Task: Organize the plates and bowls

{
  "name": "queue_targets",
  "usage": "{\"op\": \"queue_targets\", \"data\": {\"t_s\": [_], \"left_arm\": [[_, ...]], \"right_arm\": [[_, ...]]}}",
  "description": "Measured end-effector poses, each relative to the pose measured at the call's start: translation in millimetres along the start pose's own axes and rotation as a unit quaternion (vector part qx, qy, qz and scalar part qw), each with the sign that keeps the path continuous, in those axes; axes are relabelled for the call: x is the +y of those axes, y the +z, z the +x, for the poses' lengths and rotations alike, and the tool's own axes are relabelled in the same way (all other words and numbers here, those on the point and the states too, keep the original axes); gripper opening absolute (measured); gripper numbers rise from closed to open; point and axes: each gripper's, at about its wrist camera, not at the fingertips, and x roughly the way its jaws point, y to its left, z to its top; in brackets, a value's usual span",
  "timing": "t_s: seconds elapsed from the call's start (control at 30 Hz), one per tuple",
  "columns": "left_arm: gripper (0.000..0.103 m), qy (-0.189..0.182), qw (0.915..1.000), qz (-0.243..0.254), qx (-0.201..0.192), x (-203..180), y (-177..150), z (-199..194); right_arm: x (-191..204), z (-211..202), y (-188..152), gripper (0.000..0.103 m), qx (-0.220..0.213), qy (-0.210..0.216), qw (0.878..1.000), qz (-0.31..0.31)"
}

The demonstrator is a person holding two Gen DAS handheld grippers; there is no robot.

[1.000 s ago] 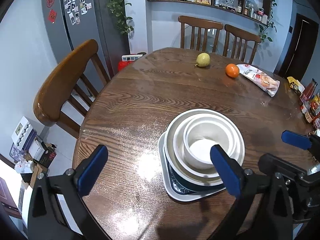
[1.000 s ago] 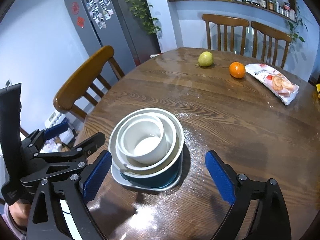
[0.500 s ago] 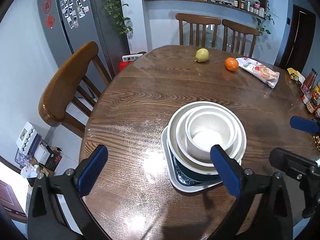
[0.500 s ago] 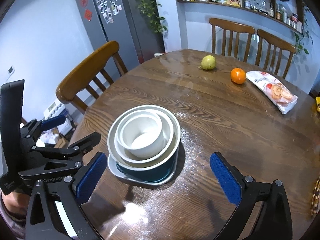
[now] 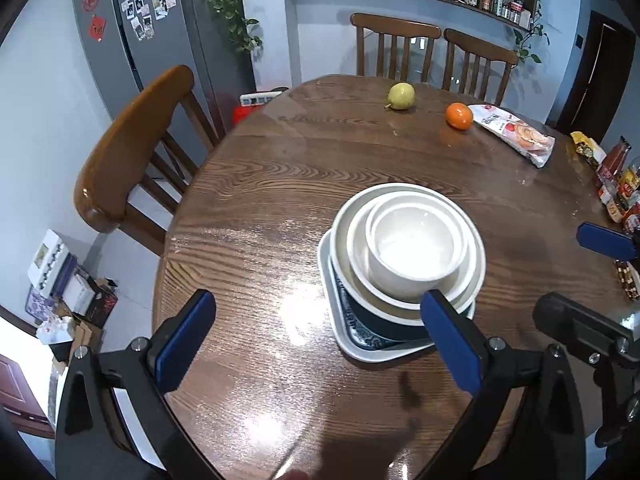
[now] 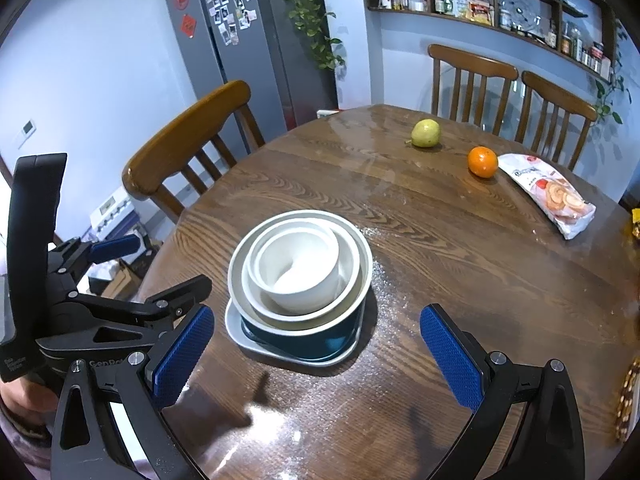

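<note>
Wooden table first: near its front edge we see the nested stack on a pale tray. Our left gripper and right gripper both hang released and empty. Its pad overlapping the stack's rim, the left looks nearer.

The counter is glossy, grained wood; the nested bowls look smooth glazed ceramic; the snack bag shiny plastic.

Three white bowls are sitting nested, smallest innermost, atop a dark blue dish on a pale square plate, upright on the tabletop.
</note>
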Motion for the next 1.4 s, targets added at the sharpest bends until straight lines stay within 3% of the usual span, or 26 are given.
{"op": "queue_targets", "data": {"t_s": [0.43,1.4], "left_arm": [[0.102,0.035,0.9993,0.014,-0.007,2.2,1.4,3.5],[0.102,0.047,0.9988,0.011,-0.003,3.0,5.3,10.4]], "right_arm": [[2.4,5.2,1.6,0.103,0.003,-0.011,1.0,0.002],[-0.6,16.6,6.3,0.103,0.011,-0.012,1.0,0.001]]}}
